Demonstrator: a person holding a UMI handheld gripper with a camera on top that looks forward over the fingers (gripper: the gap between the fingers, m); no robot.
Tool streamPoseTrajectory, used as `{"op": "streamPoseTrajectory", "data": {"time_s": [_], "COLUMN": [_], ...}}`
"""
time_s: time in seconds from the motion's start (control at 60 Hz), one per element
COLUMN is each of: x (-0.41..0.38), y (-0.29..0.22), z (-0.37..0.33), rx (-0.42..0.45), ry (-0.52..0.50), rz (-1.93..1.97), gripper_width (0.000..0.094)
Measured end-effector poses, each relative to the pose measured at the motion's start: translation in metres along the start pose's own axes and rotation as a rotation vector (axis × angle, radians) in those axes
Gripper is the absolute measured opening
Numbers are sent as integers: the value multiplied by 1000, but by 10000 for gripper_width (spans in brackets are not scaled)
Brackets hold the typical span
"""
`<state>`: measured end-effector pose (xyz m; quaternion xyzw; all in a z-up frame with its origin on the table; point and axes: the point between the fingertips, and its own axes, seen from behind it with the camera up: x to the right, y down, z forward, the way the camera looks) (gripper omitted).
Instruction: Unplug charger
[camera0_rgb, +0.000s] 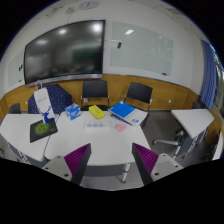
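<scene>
While no charger was discernible, the gripper (111, 160) stood apart, empty; table (100, 135) at twelve o'clock.

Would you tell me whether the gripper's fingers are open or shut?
Open: the gripper shows a wide gap between its pink-padded fingers, nothing between them, the table beyond.

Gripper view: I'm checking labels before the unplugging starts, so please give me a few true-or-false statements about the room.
1. The gripper has its jaws open with nothing between them. True.
2. The jaws already clamp a charger. False: no charger can be made out, and the jaws are apart from everything.
3. A blue folder lies on the white table beyond the jaws. True.
4. The dark screen lies flat on the table. False: it hangs on the wall.
5. Black chairs stand behind the table. True.
</scene>
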<state>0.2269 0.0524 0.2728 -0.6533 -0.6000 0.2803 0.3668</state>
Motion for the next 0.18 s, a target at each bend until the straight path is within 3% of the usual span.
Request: {"op": "streamPoseTrajectory", "data": {"time_s": [0.183], "x": [-5], "y": [18], "z": [-6], "rx": [-23], "ry": [14], "rz": [-2], "gripper_width": [850]}}
